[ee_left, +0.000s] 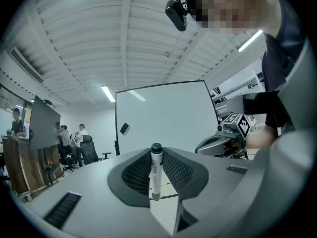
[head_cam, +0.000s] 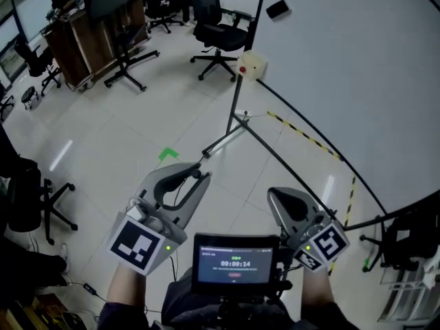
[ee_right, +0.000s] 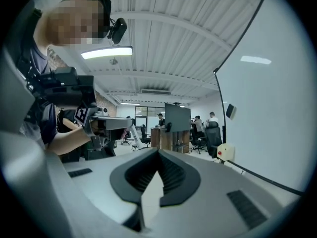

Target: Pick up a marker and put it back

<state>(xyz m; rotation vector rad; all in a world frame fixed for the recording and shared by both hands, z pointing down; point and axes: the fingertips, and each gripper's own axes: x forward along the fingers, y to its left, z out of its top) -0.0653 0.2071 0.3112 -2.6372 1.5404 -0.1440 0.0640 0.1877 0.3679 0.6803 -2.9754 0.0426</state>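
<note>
A white marker with a black cap (ee_left: pixel 155 175) stands upright between the ribbed pads of my left gripper (ee_left: pixel 156 151), which is shut on it. In the head view the left gripper (head_cam: pixel 200 175) is held low at the left, pointing away over the floor toward the whiteboard (head_cam: pixel 357 60). My right gripper (head_cam: pixel 273 195) is beside it at the right. In the right gripper view its jaws (ee_right: pixel 158 151) meet with nothing between them. The whiteboard (ee_left: pixel 163 118) stands ahead in the left gripper view, with a black eraser (ee_left: pixel 124 128) stuck on it.
The board's metal stand legs (head_cam: pixel 234 128) spread over the tiled floor, with a beige box with a red button (head_cam: pixel 251 64) on the post. Office chairs (head_cam: pixel 216 29), a wooden cabinet (head_cam: pixel 79 43) and several people are at the back. A chest-mounted screen (head_cam: pixel 235 260) sits between the grippers.
</note>
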